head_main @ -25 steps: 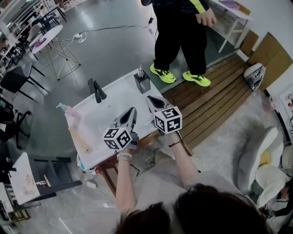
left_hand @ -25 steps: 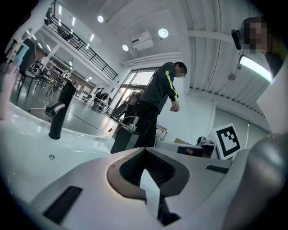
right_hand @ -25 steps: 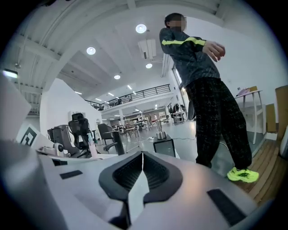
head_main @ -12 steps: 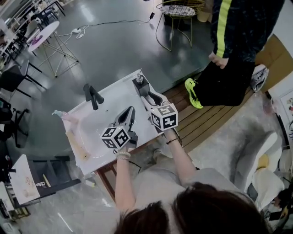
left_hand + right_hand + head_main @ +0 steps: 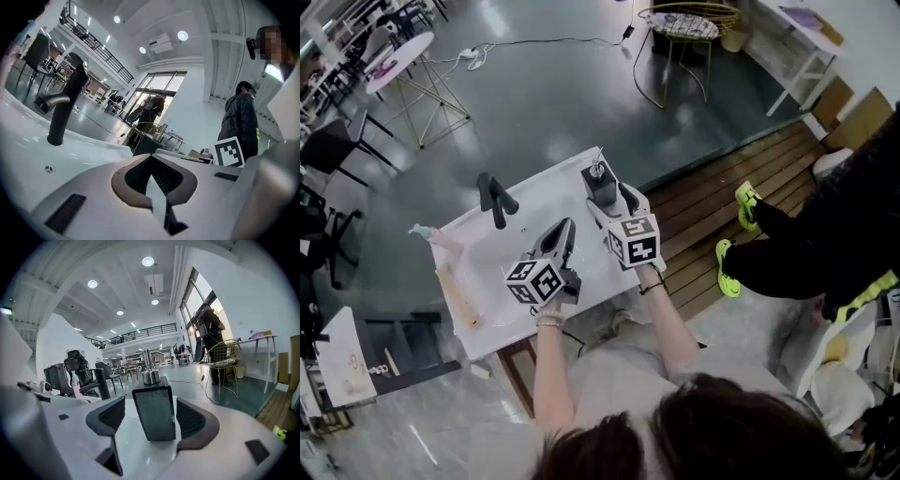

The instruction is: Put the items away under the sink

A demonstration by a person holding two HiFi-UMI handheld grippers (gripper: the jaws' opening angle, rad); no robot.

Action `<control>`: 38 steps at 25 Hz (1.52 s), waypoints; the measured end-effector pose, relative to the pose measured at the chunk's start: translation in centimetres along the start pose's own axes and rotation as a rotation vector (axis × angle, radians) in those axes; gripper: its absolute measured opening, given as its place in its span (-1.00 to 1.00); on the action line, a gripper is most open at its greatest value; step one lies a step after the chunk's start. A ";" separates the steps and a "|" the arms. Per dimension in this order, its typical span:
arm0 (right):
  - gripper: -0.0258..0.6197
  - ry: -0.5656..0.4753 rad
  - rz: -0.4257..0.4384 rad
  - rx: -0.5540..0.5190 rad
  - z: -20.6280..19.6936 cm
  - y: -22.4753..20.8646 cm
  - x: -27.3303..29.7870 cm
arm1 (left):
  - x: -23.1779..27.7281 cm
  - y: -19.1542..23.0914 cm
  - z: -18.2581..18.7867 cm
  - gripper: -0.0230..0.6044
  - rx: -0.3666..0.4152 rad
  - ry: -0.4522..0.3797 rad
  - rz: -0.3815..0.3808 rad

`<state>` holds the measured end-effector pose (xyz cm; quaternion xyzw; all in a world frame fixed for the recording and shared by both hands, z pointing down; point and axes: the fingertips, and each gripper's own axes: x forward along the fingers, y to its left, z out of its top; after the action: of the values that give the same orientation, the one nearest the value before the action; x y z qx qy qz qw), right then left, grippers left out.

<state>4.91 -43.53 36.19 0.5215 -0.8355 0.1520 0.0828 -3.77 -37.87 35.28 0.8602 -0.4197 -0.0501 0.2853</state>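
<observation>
As jaws of right claw point(image 5: 151, 420) have just been opening, dark dispenser point(image 5: 153, 399) between

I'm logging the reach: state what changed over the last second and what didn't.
The right gripper moved forward to the soap dispenser; its jaws have just been opening and flank it without pressing. The bystander walked round to the right. The faucet and soap dispenser stayed put; the left gripper stayed shut.

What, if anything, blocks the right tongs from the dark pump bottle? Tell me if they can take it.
Probably yes: nothing blocks it. The right tongs have just been opening, and the dark pump bottle stands between their jaws, pads apart from its sides.
</observation>
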 end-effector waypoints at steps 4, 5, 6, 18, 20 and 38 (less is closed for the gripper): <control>0.14 0.021 -0.002 -0.027 -0.3 -0.1 1.3 | 0.6 0.6 0.3 -0.93 -0.001 -0.001 0.008; 0.16 0.023 -0.008 -0.025 -0.3 -0.3 1.6 | 0.8 0.8 0.3 -0.92 -0.003 0.002 0.010; 0.17 0.024 -0.014 -0.022 -0.4 -0.5 1.9 | 0.9 0.9 0.3 -0.93 -0.004 0.005 0.012; 0.21 0.033 -0.054 -0.010 -0.9 -0.9 4.9 | 1.0 2.9 0.9 -0.92 -0.008 0.003 0.057; 0.21 0.035 -0.077 -0.011 -0.9 -1.1 5.1 | 0.8 3.2 0.9 -0.93 -0.009 0.005 0.064; 0.10 0.039 -0.077 0.077 -0.2 -0.9 4.0 | -0.1 1.8 0.6 -0.93 0.004 0.020 0.000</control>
<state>3.92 -47.23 37.68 0.5530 -0.8066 0.1907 0.0847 -5.30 -38.95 35.72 0.8612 -0.4170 -0.0405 0.2878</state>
